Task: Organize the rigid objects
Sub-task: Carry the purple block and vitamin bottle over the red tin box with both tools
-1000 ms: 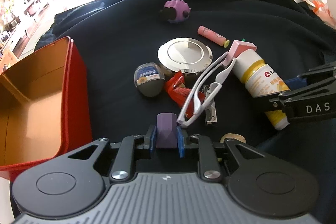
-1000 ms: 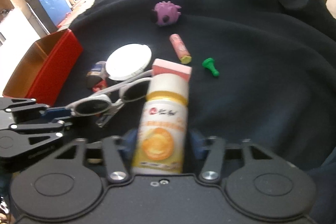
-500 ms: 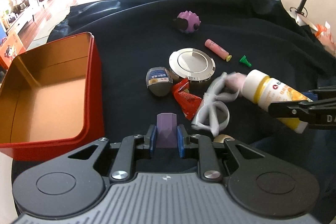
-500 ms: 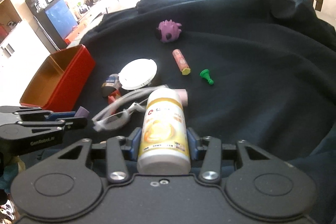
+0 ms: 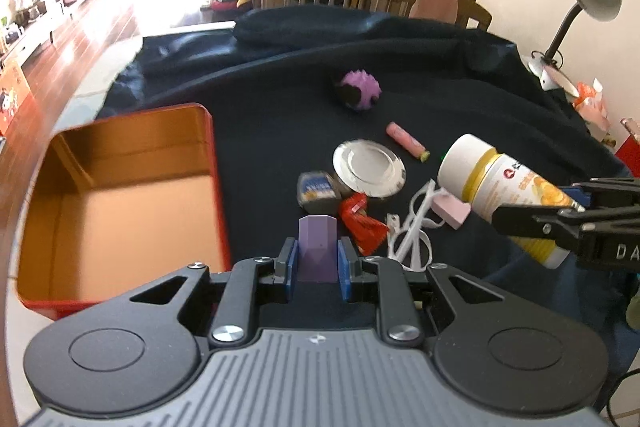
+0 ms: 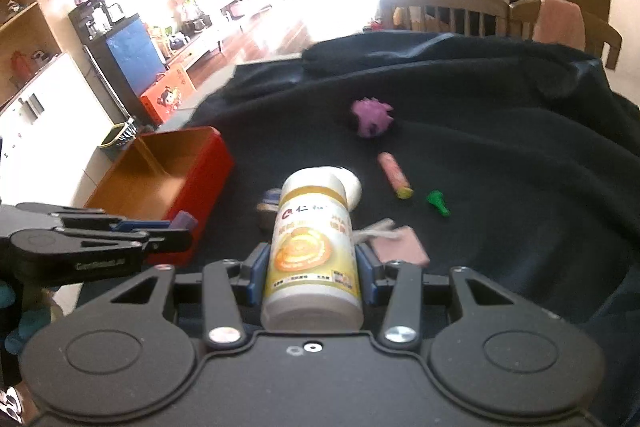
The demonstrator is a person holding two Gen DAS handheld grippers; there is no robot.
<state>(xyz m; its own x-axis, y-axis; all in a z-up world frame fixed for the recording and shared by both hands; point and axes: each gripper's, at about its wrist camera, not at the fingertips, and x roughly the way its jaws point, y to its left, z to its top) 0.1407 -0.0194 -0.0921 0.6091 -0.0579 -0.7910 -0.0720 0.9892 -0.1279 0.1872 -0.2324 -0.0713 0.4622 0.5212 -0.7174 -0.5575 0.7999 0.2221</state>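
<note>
While both grippers hang loaded over the dark-clothed table, the left gripper [image 5: 316,267], clamped on the purple block [image 5: 317,247], sits nearer the red tin [image 5: 216,187] at the left edge than the right gripper [image 6: 311,273], clamped on the bottle [image 6: 311,251], long axis along its fingers.

The right gripper [image 5: 576,211] showed white letters "DA" at the right edge of the left-wrist frame. The yellow-and-white bottle [image 6: 314,251] bore a red logo beside Chinese characters; the smaller print was unreadable.

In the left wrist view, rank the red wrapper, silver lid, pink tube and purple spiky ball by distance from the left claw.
1. Red wrapper, just right of the left claw.
2. Silver lid, beyond it.
3. Pink tube, farther right.
4. Purple spiky ball, farthest back.
</note>
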